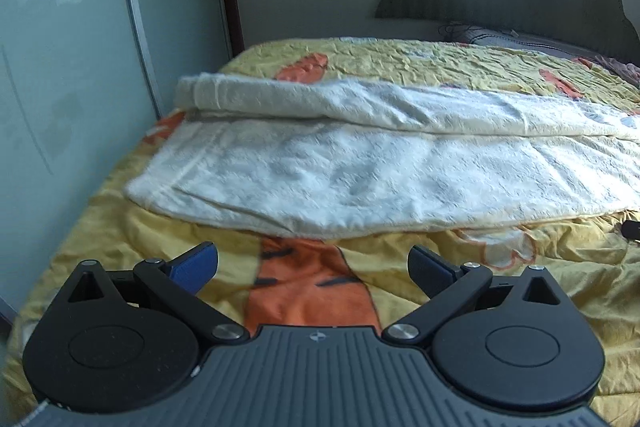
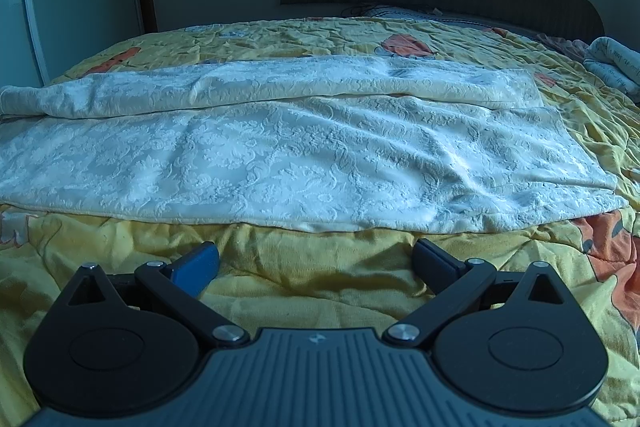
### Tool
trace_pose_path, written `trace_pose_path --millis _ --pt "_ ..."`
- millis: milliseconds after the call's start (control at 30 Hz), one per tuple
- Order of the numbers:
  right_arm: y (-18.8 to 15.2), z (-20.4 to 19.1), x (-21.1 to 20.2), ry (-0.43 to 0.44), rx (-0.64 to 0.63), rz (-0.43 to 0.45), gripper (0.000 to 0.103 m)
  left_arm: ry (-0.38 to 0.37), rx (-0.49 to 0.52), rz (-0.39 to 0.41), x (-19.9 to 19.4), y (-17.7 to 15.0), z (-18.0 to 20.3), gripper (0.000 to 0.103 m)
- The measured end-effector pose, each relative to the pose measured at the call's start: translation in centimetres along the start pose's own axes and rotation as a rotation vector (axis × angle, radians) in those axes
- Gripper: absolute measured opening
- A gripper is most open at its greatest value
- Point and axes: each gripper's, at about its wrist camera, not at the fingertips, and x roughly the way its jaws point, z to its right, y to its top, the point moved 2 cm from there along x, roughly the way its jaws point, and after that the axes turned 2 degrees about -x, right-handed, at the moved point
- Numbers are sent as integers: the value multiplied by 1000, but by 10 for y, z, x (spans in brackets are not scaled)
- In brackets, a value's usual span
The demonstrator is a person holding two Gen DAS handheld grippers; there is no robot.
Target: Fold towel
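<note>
On yellow bedspread [image 2: 312,267]: one towel [image 2: 280,163], seemingly part-folded; two empty grippers.

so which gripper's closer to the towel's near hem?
Roughly level; the right gripper looks marginally closer. Both hover open, short of the towel, touching nothing; left gripper faces its left end.

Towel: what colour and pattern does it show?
White to cream towel with an embossed floral scroll pattern, clearest in the right wrist view.

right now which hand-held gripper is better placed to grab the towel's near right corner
Right. The right hand-held gripper sits open just short of the towel, whose near right corner shows in its view. The left hand-held gripper, also open, faces the towel's left end; that corner lies out of its frame.
</note>
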Motion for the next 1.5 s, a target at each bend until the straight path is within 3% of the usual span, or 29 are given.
trace_pose_path --millis 133,300,467,600,800,1000,1133,1233,1433,1467,1500 --pt "0 0 0 -1 -1 0 103 9 -34 81 -1 41 -38 103" --pt "0 0 0 -3 -3 -1 103 -22 -86 103 50 110 -94 103" --pt "1 0 3 -4 -3 -2 103 -150 -223 47 136 171 -154 103" --pt "1 0 3 -5 -4 -3 103 -211 -316 -33 203 194 -180 102" --pt "2 -1 3 -5 -5 -4 103 -292 -381 -197 272 193 -189 96" --pt "2 -1 4 -6 -6 -5 103 -333 -382 -270 298 191 -185 95" --pt "2 -1 5 -6 -6 -5 103 -323 -351 -318 308 188 -177 71" --pt "2 -1 5 -6 -7 -5 103 -291 -305 -346 313 186 -174 58" --pt "2 -1 5 -7 -7 -6 103 -299 -297 -359 314 186 -174 52" --pt "2 -1 5 -7 -7 -6 103 -298 -289 -362 314 186 -173 44" --pt "2 -1 5 -7 -7 -6 103 -302 -282 -362 314 186 -173 42"
